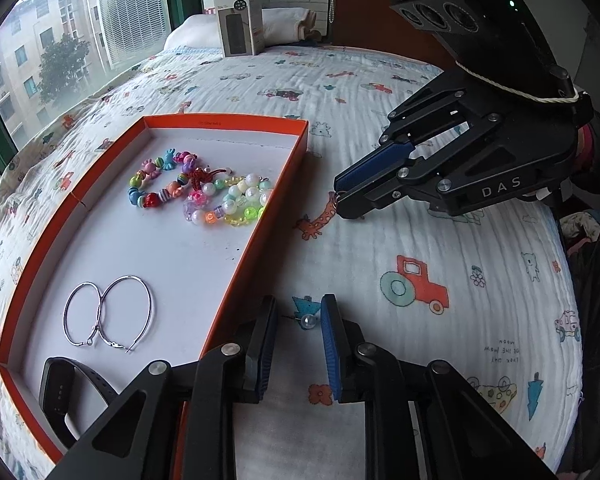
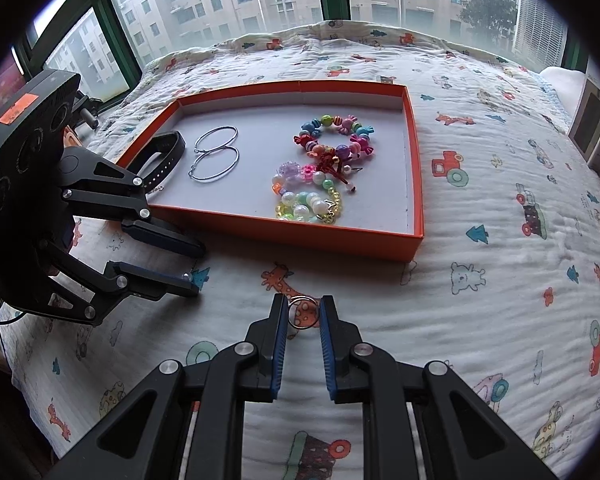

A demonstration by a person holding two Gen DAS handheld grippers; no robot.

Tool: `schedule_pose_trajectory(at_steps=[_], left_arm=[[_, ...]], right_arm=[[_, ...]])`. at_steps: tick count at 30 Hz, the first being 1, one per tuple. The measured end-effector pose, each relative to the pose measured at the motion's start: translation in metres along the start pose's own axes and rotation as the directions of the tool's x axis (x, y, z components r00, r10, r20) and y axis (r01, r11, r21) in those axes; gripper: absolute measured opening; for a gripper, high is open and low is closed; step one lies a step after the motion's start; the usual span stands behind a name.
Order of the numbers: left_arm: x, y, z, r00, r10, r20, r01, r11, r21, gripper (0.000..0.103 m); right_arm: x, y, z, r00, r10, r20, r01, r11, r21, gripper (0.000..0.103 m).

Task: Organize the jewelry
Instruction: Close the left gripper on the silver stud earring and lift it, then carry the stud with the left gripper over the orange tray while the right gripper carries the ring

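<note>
- Jewelry lies partly in an orange tray (image 1: 260,216) with a white floor, set on a cartoon-print quilt (image 1: 440,340) at left centre of the left wrist view.
- In the tray: two bead bracelets (image 1: 204,194) in its upper part, a pair of silver hoop earrings (image 1: 108,314) lower down, and a black band (image 1: 66,390) at the bottom left corner.
- A small pearl stud (image 1: 308,321) rests on the quilt just right of the tray, at lower centre of the left wrist view, between the fingers of the left gripper (image 1: 298,338). Its tongs stand wide apart and do not touch the stud.
- A small metal ring (image 2: 303,312) sits at lower centre of the right wrist view, over a giraffe print, between the fingers of the right gripper (image 2: 303,320). The tongs are narrowed around it; whether they press it, I cannot tell.
- A grey box (image 1: 242,18) stands upright at the top centre of the left wrist view.
</note>
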State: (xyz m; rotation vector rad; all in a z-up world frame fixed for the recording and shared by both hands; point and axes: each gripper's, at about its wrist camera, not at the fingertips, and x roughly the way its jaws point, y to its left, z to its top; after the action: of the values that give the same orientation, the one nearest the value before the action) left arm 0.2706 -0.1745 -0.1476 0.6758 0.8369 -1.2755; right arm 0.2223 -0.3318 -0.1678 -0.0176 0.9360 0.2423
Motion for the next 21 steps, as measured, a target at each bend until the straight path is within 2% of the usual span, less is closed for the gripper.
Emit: schedule_pose_trajectory(at_steps=[10,16,21], left_arm=[[-0.003,-0.003,-0.002,1.0,0.028,0.007,-0.027,0.999,-0.044,0.018],[-0.013,-0.007,-0.006,0.998,0.066,0.017,-0.063,0.989,-0.132,0.018],[-0.034,-0.015,-0.005,0.992,0.122,0.041,-0.11,0.969,-0.222,0.018]], right_arm=[[-0.005,0.002,0.0,1.0,0.005,0.013,-0.005,1.0,0.002,0.019],[-0.013,0.005,0.002,0.999,0.012,0.03,-0.012,1.0,-0.002,0.019],[-0.021,0.011,0.005,0.999,0.017,0.052,-0.017,1.0,-0.013,0.019]])
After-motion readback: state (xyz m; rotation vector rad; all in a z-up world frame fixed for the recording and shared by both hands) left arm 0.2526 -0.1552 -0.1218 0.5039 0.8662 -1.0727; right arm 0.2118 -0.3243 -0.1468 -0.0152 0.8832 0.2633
